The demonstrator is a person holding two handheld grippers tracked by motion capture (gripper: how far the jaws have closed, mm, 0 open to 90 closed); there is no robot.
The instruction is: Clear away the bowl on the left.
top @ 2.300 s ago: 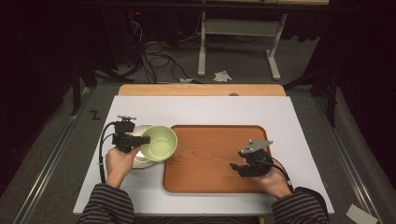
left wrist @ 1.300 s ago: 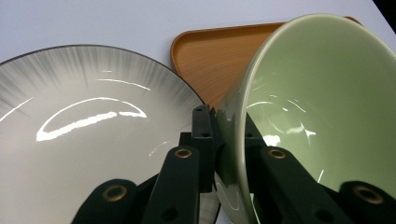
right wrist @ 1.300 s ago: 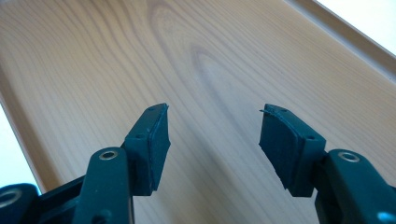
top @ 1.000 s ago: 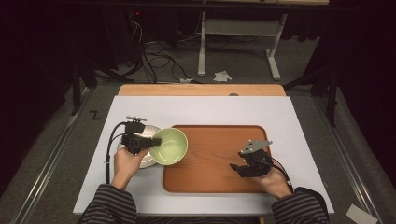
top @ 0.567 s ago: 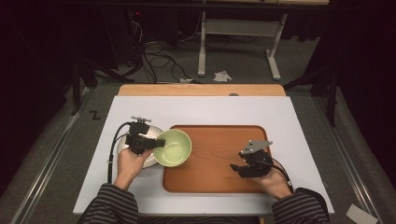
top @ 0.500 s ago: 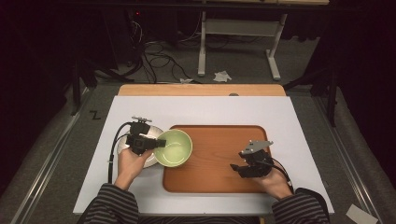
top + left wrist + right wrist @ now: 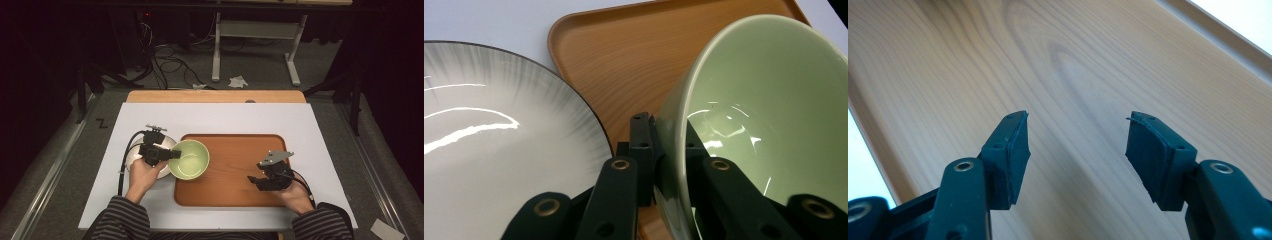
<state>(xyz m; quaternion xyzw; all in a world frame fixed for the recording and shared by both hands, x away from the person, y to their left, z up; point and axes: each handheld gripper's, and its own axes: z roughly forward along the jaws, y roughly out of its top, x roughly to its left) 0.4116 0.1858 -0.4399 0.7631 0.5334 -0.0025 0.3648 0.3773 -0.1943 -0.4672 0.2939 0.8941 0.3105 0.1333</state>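
A person sits at a white table (image 7: 225,117), forearms in striped sleeves entering from the bottom of the high view, a two-jaw gripper in each hand.

The left gripper (image 7: 172,154) points toward the middle of the table and is clamped on the near-left rim of a pale green bowl (image 7: 192,160). In the left gripper view, the bowl's wall (image 7: 769,110) stands between the two black jaws: one jaw presses the outside of the rim, the other sits inside the bowl. The bowl is tilted, its opening facing up and to the right in that view. From above, the bowl lies over the left edge of a wooden tray (image 7: 240,170), partly above the tray and partly above the table beside it. Whether its base touches the tray cannot be told.

Just left of the bowl, under the left hand (image 7: 142,175), is a white plate (image 7: 134,156) with a dark rim; it lies on the table beside the tray.

The right gripper (image 7: 253,179) hovers over the right part of the tray, well apart from the bowl. In the right gripper view, its jaws stand apart with nothing between them, bare wood grain (image 7: 1073,65) below.
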